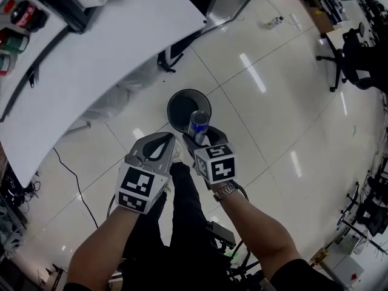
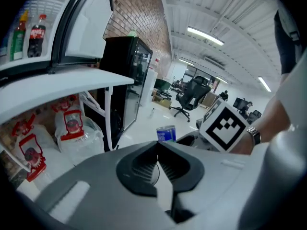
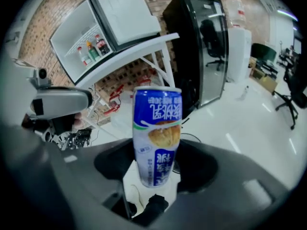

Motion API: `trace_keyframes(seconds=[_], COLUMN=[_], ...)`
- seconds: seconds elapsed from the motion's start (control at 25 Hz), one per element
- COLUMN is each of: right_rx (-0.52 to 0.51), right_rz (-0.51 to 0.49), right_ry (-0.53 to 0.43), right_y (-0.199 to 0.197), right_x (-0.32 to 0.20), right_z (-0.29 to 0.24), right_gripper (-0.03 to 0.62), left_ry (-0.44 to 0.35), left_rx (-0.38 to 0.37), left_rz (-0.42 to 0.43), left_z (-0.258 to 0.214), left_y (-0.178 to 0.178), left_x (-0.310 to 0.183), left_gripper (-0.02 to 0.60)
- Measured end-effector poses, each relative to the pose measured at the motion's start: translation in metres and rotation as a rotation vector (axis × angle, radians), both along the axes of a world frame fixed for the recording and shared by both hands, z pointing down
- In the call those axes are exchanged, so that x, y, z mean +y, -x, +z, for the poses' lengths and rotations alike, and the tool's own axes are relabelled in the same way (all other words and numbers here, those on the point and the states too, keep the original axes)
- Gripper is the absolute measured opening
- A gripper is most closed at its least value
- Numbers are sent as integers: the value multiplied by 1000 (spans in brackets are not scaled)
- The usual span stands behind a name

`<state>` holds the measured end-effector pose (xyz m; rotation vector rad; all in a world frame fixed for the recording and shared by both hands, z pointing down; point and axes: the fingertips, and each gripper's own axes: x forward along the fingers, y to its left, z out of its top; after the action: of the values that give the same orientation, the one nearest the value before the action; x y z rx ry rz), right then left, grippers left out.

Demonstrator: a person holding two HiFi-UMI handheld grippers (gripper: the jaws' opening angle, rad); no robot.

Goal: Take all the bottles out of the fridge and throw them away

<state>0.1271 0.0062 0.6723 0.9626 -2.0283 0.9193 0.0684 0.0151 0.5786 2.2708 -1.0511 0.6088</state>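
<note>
Over the near rim of the black bin (image 1: pixel 170 105), my right fingers (image 3: pixel 206 176) clamp the blue bottle (image 1: pixel 198 125) by its lower end, my left fingers (image 2: pixel 96 186) sit pressed together on nothing just beside, the white table (image 1: pixel 109 59) edge lies clear leftward, and open floor (image 1: pixel 273 102) spreads wide rightward.

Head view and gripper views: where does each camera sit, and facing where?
Head view: on the head, facing down at the bin; forearms, legs, left gripper, right gripper.
Left gripper view: along its shut jaws toward a chair; right wrist.
Right gripper view: along jaws clamping the can, toward the fridge; left gripper.
Shared: the can, in all three.
</note>
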Motion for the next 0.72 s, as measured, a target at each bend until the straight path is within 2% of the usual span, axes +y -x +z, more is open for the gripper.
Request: trace_keyframes(seconds=[0.36, 0.72], right_rx=[21, 46], right_rz=[59, 97], right_ry=[116, 207], right_y=[-18, -17], right_x=[-7, -18], right_z=[115, 199], right_gripper=[262, 262], left_ry=[83, 165], left_rx=[-35, -54], left_rz=[-26, -17], left_z=[93, 152], left_y=[-14, -15], left_x=[-26, -21], left_gripper=[3, 3])
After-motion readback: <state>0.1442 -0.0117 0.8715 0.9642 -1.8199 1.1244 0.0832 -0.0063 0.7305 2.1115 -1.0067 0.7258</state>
